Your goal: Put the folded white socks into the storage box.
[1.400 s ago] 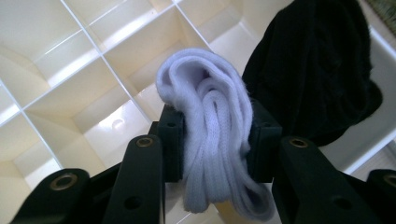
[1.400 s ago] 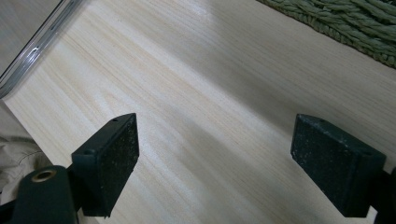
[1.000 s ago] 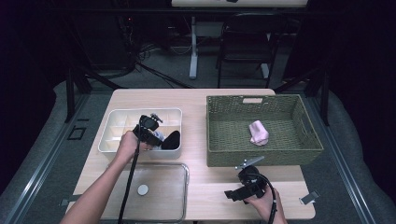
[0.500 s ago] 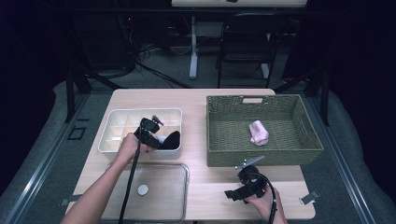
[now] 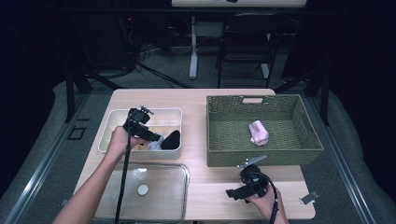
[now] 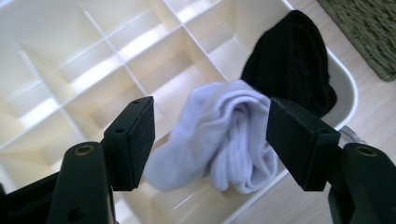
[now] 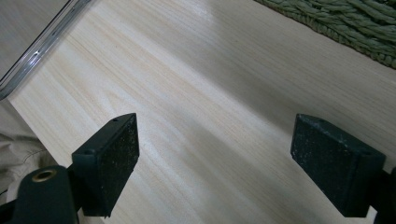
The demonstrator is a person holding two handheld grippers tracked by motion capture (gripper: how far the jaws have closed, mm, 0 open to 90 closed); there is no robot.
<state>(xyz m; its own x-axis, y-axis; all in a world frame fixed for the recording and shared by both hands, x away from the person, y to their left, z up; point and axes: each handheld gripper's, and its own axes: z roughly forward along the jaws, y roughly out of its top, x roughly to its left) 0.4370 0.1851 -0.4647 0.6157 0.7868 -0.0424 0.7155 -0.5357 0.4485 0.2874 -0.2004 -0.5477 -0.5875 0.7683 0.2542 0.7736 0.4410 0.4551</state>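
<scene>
Two rolled socks lie in the divided white bin (image 5: 116,122) at the table's (image 5: 196,100) left: a white sock (image 6: 224,135) and, touching it on its far side, a black sock (image 6: 289,60) against the bin's end wall. The left gripper (image 6: 210,140) hangs over the white sock, its jaws just opened; the sock sits between the pads (image 6: 133,135) but neither pad presses on it, so it rests loose across the bin's compartments. In the high view the left gripper (image 5: 148,136) points into the bin's right end, beside the black sock (image 5: 171,139). The right gripper (image 5: 233,194) rests near the table's front edge, just in front of the woven basket (image 5: 224,154), jaws wide apart with bare tabletop between them. A pink roll (image 5: 258,132) lies inside the basket. A clear lid (image 5: 159,205) with a round knob lies flat on the table in front of the bin.
</scene>
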